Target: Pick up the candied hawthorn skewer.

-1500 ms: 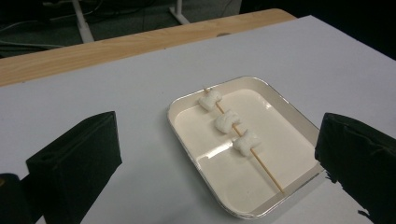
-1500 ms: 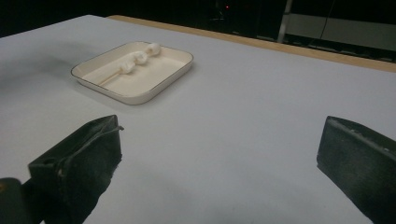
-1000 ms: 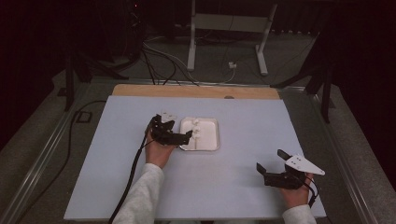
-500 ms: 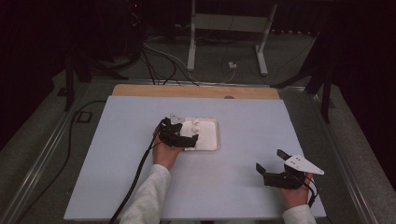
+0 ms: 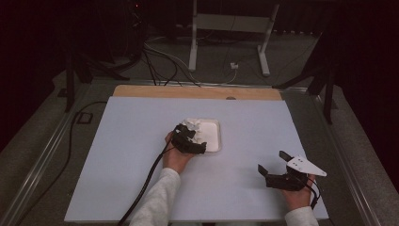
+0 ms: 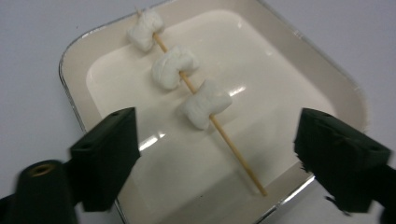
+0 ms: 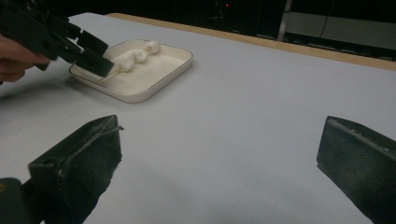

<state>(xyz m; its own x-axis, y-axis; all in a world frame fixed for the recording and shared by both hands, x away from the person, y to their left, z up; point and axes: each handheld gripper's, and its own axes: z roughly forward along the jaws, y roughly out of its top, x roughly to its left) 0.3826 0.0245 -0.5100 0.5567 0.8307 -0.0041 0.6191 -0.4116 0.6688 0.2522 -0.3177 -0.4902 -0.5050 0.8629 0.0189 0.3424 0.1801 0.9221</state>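
The left gripper (image 6: pixel 217 154) hangs low over a white square tray (image 6: pixel 322 93), its fingers (image 6: pixel 105 156) set wide on either side of a wooden skewer (image 6: pixel 233 151) that lies slantwise in the tray and carries three marshmallows (image 6: pixel 205 108); the jaws have just been closing somewhat, yet nothing is pinched, since both pads stand clear of the stick with the bare lower part of it between them. The main risk, as I judge it, is that the thin stick lies flat on the glossy tray floor, so the fingers may close over it and slide off, or nudge it so that it rolls away. If they come down too hard, they may press on the tray's near rim and tip or shove the light tray across the table. A grip taken near the bare end would also leave the marshmallow end heavy, so the skewer could swing or droop when lifted, and a grip taken higher could squash the nearest marshmallow. The right gripper (image 5: pixel 278 170) rests well apart, near the front right of the table (image 5: pixel 141 188), with its fingers wide and nothing in them. The table is covered with a pale, plain sheet, with a strip of wood showing along its far edge. The room beyond is dark, with cables on the floor and a white metal stand (image 5: pixel 230 23).
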